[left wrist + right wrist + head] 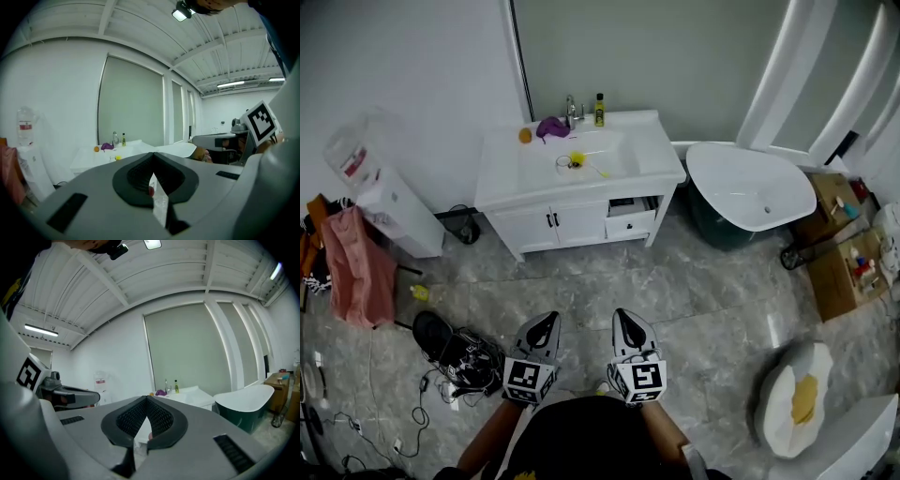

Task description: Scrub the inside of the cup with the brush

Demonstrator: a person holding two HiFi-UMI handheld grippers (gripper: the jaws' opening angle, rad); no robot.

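Holding nothing, the left tongs (152, 155) and the right tongs (146, 400) are both pressed fully shut and carried side by side, roughly level, most likely because the person stands well apart from the white table (502, 173) with nothing in reach to grasp. Only the gripper views show the jaws meeting with nothing between them; only the head view shows plainly that the cup (565, 165) and the yellow brush (578, 157) sit together in the table's basin, across the grey floor (675, 300)
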